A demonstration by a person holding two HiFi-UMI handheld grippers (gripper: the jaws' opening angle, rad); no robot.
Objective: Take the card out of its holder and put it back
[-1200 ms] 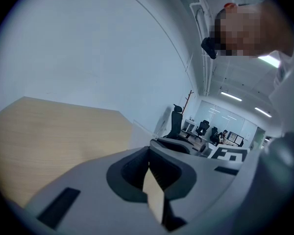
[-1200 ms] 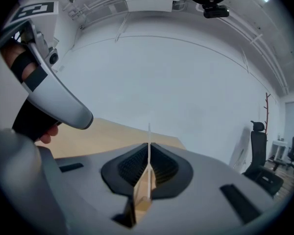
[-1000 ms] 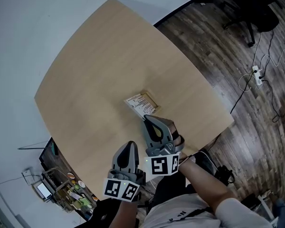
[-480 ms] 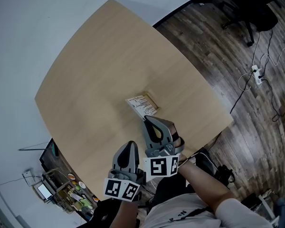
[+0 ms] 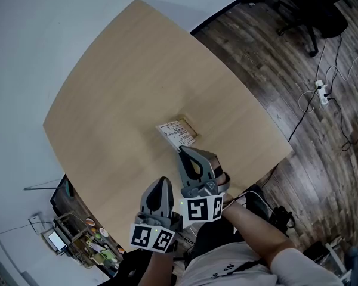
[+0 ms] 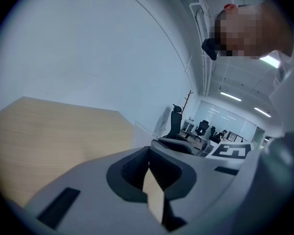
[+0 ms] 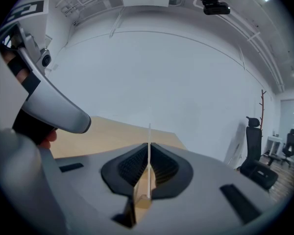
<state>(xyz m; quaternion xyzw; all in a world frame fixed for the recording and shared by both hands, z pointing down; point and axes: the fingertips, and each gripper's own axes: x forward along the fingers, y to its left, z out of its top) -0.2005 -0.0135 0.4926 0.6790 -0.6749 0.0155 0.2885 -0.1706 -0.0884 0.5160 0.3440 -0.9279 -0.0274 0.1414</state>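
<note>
A white printed card (image 5: 176, 134) sits near the middle of the round wooden table (image 5: 125, 76), with its tan holder (image 5: 190, 124) just behind it. My right gripper (image 5: 184, 151) reaches the card's near edge. In the right gripper view the jaws (image 7: 149, 150) are shut on the card (image 7: 149, 131), which shows edge-on as a thin white line standing up between them. My left gripper (image 5: 163, 182) hangs nearer the body, left of the right one and apart from the card. Its jaws (image 6: 149, 163) are shut with nothing between them.
The table's near edge runs just below both grippers. An office chair (image 5: 313, 11) and a power strip with cables (image 5: 323, 94) are on the wood floor at the right. A cluttered rack (image 5: 83, 238) stands at the lower left. A white wall lies beyond the table (image 7: 108, 131).
The right gripper and the card have drifted very slightly to the left and toward me. The left gripper has stayed put.
</note>
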